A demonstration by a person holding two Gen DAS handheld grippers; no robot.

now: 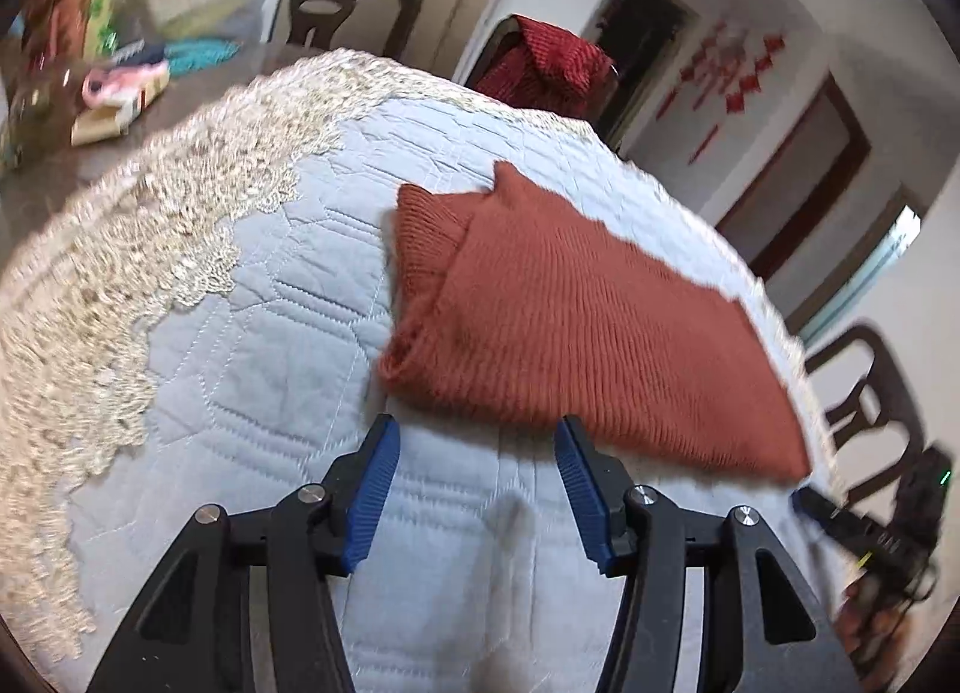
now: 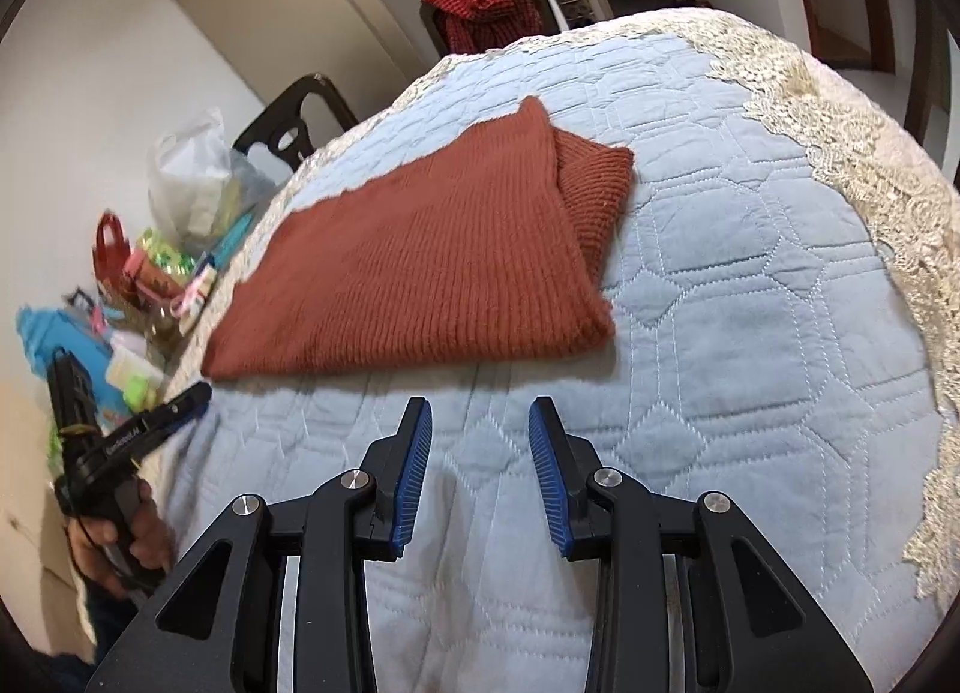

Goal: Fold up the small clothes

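A rust-orange knitted garment (image 1: 570,315) lies folded flat on a light blue quilted cover (image 1: 270,345). My left gripper (image 1: 477,429) hovers just short of its near edge, open, nothing between the blue pads. In the right wrist view the same garment (image 2: 432,267) lies ahead and my right gripper (image 2: 480,408) is open over the bare quilt (image 2: 750,333), a little short of the fold. The left gripper (image 2: 195,396) also shows there at the garment's left corner, held by a hand (image 2: 129,543). The right gripper (image 1: 807,498) shows at the right in the left wrist view.
A cream lace border (image 1: 120,273) rims the quilt. Boxes and small packets (image 1: 114,105) clutter the table beyond it, along with a plastic bag (image 2: 198,183). Dark wooden chairs (image 1: 348,3) stand around; one carries a red cloth (image 1: 552,63).
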